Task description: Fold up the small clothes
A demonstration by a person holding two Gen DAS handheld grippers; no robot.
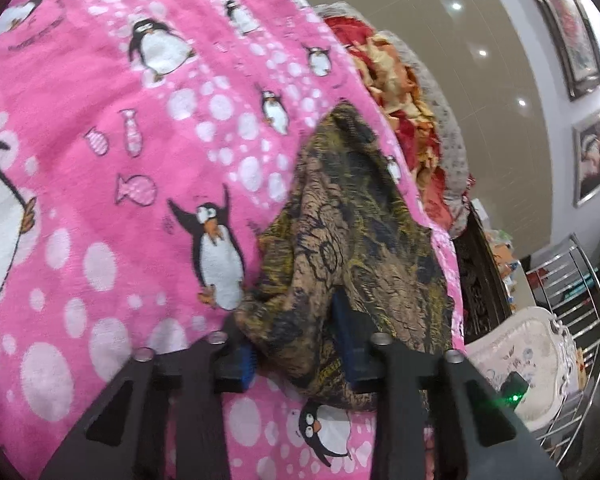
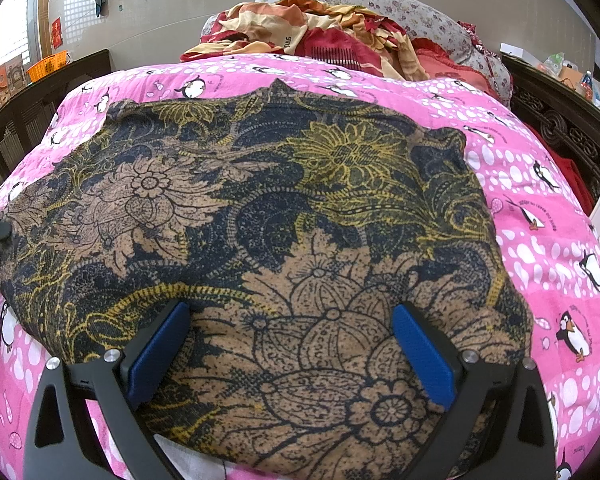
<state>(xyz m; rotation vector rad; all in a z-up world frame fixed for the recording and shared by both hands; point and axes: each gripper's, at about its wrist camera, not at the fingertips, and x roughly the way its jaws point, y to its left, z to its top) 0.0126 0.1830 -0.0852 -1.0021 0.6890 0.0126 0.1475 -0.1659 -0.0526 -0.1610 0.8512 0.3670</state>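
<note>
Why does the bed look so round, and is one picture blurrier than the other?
Both views: fisheye lenses bulge the pink penguin blanket and darken the corners. Left wrist view: softer, smeared with motion blur, ceiling lights glaring. Right wrist view: sharp, evenly lit, the floral garment crisp.

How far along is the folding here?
Early. The floral-print garment lies spread flat on the pink penguin blanket, no fold visible. The left claw has its edge bunched between its fingers; the right claw hovers open above it. All folds remain.

Both wrist views close over bedspread
</note>
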